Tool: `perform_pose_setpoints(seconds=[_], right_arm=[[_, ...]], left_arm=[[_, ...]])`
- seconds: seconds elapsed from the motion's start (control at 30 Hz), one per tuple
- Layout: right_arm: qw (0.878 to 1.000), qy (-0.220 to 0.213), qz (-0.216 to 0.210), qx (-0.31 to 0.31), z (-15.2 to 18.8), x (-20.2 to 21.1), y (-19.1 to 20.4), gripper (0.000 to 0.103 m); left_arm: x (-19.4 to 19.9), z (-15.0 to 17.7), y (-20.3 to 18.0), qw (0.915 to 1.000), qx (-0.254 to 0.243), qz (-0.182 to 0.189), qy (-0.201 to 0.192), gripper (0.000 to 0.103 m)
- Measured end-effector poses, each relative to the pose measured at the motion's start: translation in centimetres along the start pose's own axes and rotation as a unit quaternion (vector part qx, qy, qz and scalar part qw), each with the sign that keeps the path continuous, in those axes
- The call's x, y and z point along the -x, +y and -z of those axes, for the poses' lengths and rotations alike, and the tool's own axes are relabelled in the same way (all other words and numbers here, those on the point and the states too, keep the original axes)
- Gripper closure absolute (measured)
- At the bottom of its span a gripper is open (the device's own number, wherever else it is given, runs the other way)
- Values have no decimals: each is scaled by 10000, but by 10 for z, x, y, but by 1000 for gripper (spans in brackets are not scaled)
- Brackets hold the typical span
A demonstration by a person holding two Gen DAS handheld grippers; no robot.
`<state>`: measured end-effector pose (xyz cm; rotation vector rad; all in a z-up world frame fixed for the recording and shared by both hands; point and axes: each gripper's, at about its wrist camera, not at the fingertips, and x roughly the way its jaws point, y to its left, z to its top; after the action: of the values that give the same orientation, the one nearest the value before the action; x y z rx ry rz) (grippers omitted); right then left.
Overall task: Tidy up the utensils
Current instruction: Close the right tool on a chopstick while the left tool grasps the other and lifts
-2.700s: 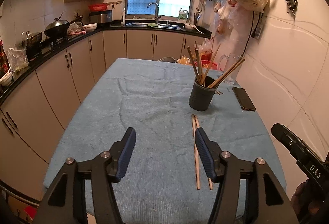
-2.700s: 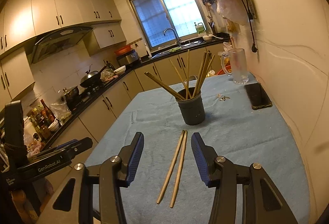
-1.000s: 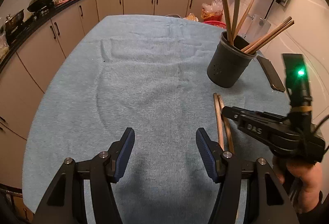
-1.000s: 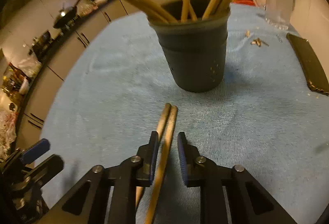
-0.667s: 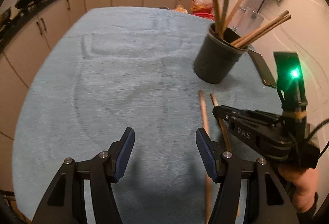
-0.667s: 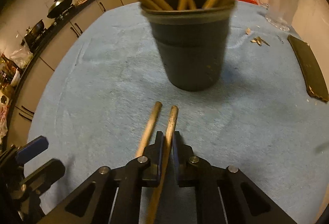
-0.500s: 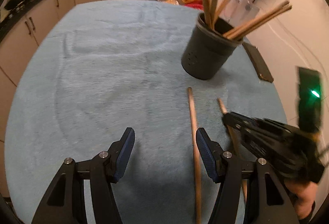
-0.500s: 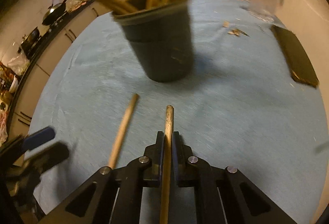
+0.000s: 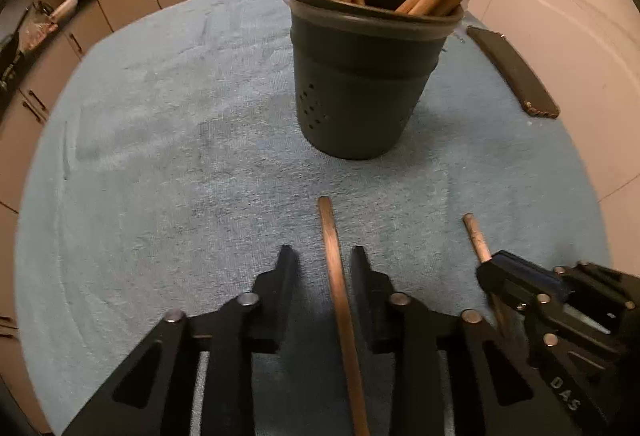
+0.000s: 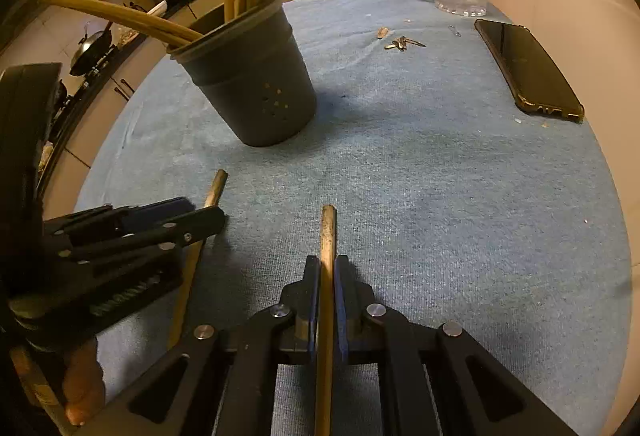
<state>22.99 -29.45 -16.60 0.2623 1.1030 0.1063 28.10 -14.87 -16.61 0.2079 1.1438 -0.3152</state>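
The two chopsticks, side by side a second ago, now lie apart near the dark holder [image 9: 362, 76]. The right tongs [image 10: 327, 272] clench one chopstick [image 10: 328, 236]; the left tongs [image 9: 325, 264] are closing around the other [image 9: 334, 268], not yet pinching. Both near ends are cut off.

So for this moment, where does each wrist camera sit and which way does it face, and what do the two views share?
Left wrist: on the left gripper, angled down at the towel-covered table; jaws closing around one chopstick, right gripper at lower right.
Right wrist: on the right gripper, angled down; shut on the other chopstick, left gripper and a hand at lower left.
Shared: dark utensil holder, phone, both chopsticks.
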Motion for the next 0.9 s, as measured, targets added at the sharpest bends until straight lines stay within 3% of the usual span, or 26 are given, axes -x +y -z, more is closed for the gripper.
perform_pose_setpoints(seconds=[0.13, 0.3, 0.33, 0.43, 0.57, 0.67, 0.9], right_arm=[[9997, 130, 104, 170, -4, -2, 4, 92], [9979, 288, 278, 504, -14, -10, 20, 92], [9977, 285, 263, 549, -15, -11, 22, 93], [9995, 198, -63, 241, -17, -5, 16, 95], [9971, -658, -390, 66, -10, 52, 20, 95], [9907, -1296, -370, 186, 2, 97, 31, 95], [9767, -2095, -329, 323, 40, 157, 50, 95]], left_arm=[[-1, 1, -9, 9996, -263, -93, -92, 93], [-2, -3, 7, 9991, -103, 394, -72, 96], [2, -3, 15, 9995, 41, 305, -98, 96], [42, 0, 33, 9965, 209, 361, -721, 96], [115, 14, 61, 9847, 634, 482, -1548, 96], [154, 32, 71, 9766, 804, 453, -1941, 96], [209, 94, 80, 9657, 1006, 265, -2379, 95]])
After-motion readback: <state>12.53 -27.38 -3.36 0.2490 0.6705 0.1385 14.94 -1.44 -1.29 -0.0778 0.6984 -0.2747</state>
